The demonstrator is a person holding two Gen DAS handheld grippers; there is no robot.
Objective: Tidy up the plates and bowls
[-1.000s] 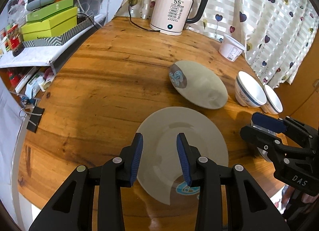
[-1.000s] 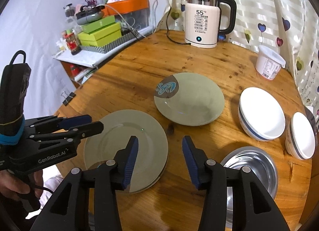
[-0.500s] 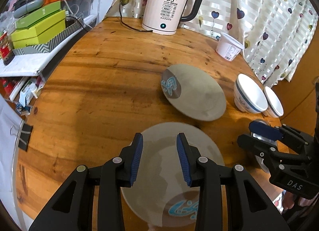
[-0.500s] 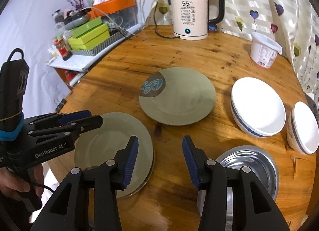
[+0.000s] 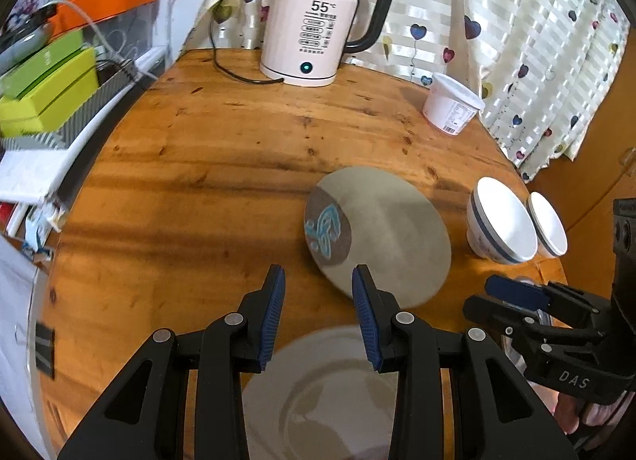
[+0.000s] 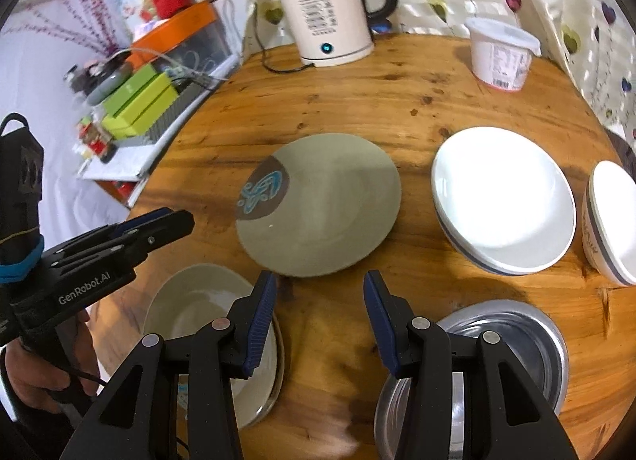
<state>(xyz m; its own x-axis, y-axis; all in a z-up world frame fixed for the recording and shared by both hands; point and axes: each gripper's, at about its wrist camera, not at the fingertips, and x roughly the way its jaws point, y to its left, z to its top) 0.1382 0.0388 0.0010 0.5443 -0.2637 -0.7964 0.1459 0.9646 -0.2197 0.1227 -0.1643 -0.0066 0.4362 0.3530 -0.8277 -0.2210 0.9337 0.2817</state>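
Both grippers have advanced toward the lone grey plate (image 6: 318, 205) at twelve o'clock, task midway.
Left gripper (image 5: 318, 317) and right gripper (image 6: 318, 321) fingers part-open, empty; plate stack (image 6: 206, 325) begun on the desk (image 5: 198, 165), bowls (image 6: 505, 197) unsorted.

The kettle (image 5: 318, 26), far ahead of both tools at the table's back edge, shows "55" with a small "°C". The left tool (image 6: 175, 221) carries "GenRobot.AI" on its side. The right tool (image 5: 501, 293) carries "DAS" on its body.

near plate (image 5: 318, 392) cut by frame edge; steel bowl (image 6: 512, 340) half hidden
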